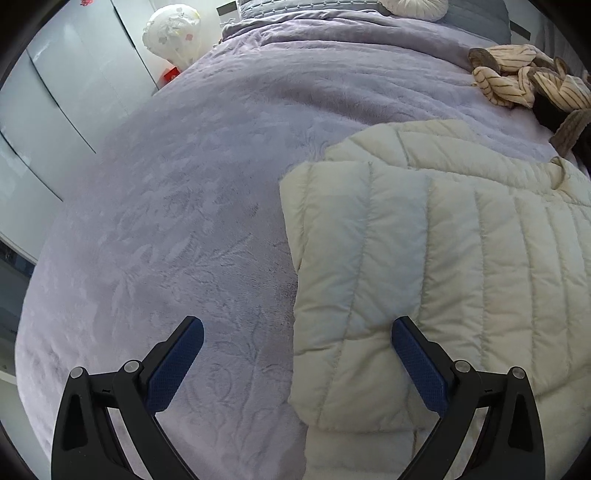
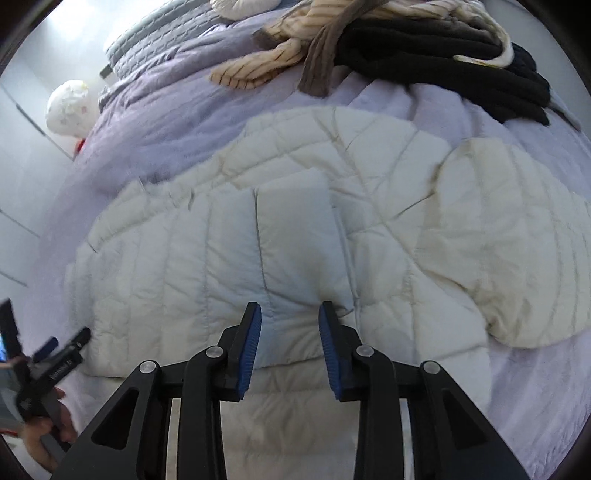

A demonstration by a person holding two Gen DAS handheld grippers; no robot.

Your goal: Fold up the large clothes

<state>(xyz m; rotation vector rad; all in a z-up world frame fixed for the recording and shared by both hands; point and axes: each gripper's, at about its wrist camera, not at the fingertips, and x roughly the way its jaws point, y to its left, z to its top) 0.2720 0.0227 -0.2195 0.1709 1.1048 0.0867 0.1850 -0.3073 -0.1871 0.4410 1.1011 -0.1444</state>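
Left gripper (image 1: 297, 334): blue-padded fingers are being held spread wide above the bed, nothing being gripped; one finger is hanging over the bedspread, the other over the jacket's left edge.
Right gripper (image 2: 290, 314): fingers are being held partly apart over the near middle of the jacket; a folded panel of the jacket is lying between the pads, but whether it is being touched cannot be told.
Puffer jacket (image 2: 295, 236): a cream quilted garment is lying flat on the bed, with a sleeve or side panel folded over its middle and a rounded part bulging at the right. In the left wrist view it (image 1: 443, 258) is filling the right half, its folded edge running straight down the picture.
Bedspread (image 1: 184, 221): a lilac plush cover with an embossed leaf pattern is being shown stretched across the whole bed, the jacket resting on it.
Far clothes: a striped beige garment (image 2: 280, 48) and a black knit garment (image 2: 443, 62) are lying heaped beyond the jacket, near the head of the bed.
Head of bed: a grey quilted pillow (image 2: 155, 29) is being shown at the far end.
Room: pale wardrobe doors (image 1: 66, 96) are standing along the left side of the bed, with a white floral bag (image 1: 173, 35) beside them.
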